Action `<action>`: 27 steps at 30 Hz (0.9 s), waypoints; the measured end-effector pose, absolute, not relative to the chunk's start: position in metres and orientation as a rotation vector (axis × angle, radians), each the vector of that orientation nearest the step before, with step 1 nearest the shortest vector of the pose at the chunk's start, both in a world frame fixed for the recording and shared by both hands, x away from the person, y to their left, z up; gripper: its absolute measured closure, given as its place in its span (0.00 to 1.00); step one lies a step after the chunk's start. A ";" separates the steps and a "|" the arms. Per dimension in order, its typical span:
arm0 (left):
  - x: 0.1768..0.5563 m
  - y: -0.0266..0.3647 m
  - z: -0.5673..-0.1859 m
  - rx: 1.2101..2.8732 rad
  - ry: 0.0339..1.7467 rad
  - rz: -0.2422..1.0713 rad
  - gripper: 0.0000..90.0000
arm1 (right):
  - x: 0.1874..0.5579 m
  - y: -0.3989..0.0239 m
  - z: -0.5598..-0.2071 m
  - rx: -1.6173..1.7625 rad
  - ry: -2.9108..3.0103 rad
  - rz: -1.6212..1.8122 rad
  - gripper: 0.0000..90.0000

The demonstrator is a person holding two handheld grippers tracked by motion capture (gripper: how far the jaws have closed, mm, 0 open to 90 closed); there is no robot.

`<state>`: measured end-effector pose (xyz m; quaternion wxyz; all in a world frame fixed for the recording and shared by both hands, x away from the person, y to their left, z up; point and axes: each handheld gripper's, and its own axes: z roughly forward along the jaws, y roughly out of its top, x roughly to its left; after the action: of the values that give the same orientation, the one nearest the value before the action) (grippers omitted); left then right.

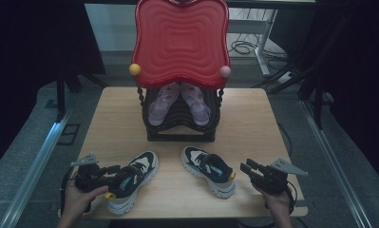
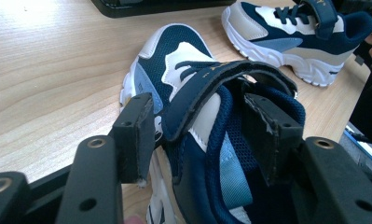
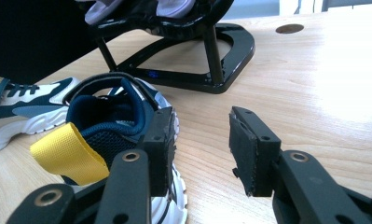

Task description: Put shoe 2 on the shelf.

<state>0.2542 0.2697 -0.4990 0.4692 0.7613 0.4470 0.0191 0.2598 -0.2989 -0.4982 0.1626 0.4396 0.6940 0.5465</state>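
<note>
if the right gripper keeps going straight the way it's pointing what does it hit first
Probably the heel of the right-hand sneaker, just ahead of the right gripper. Between its fingers lies bare table, so it may only graze it.

No readable text, number or brand anywhere. Small gold marks on strap of left sneaker (image 2: 211,88), too fine to read in left gripper view. Similar gold marks on strap of right sneaker (image 2: 314,9), perhaps brand name, cut off at frame edge. Faint blue mark on black rack base (image 3: 151,73), not legible.
</note>
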 end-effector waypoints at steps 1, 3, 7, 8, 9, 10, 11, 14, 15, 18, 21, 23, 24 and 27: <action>0.255 0.270 -0.499 1.867 1.096 0.048 0.52 | 0.259 -0.300 -0.497 1.255 1.976 1.561 0.67; 0.254 0.270 -0.499 1.872 1.097 0.053 0.55 | 0.259 -0.300 -0.495 1.243 1.973 1.562 0.66; 0.253 0.269 -0.500 1.894 1.095 0.082 0.63 | 0.262 -0.294 -0.491 1.199 2.008 1.583 0.64; 0.253 0.268 -0.500 1.899 1.098 0.088 0.65 | 0.263 -0.293 -0.489 1.189 2.021 1.581 0.63; 0.253 0.268 -0.501 1.901 1.101 0.095 0.67 | 0.264 -0.291 -0.488 1.183 2.033 1.585 0.62; 0.253 0.268 -0.501 1.899 1.102 0.096 0.68 | 0.266 -0.289 -0.487 1.175 2.044 1.593 0.61; 0.253 0.268 -0.501 1.898 1.103 0.097 0.68 | 0.268 -0.287 -0.485 1.166 2.064 1.595 0.59; 0.253 0.268 -0.501 1.898 1.106 0.099 0.69 | 0.277 -0.278 -0.478 1.130 2.138 1.593 0.55; 0.252 0.268 -0.501 1.898 1.107 0.102 0.69 | 0.281 -0.274 -0.476 1.111 2.165 1.581 0.54; 0.252 0.268 -0.500 1.898 1.110 0.106 0.70 | 0.291 -0.266 -0.472 1.077 2.208 1.576 0.52; 0.252 0.268 -0.501 1.897 1.110 0.104 0.69 | 0.301 -0.261 -0.470 1.089 2.250 1.579 0.50; 0.252 0.268 -0.501 1.895 1.110 0.102 0.69 | 0.305 -0.259 -0.468 1.089 2.267 1.580 0.50; 0.252 0.268 -0.501 1.896 1.110 0.103 0.69 | 0.307 -0.258 -0.467 1.086 2.276 1.580 0.50; 0.252 0.268 -0.501 1.896 1.110 0.103 0.69 | 0.312 -0.254 -0.467 1.075 2.314 1.571 0.50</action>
<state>0.2521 0.2678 -0.5007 0.4540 0.7680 0.4498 0.0419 0.3117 -0.2536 -0.4672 0.0727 0.3577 0.7703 0.5229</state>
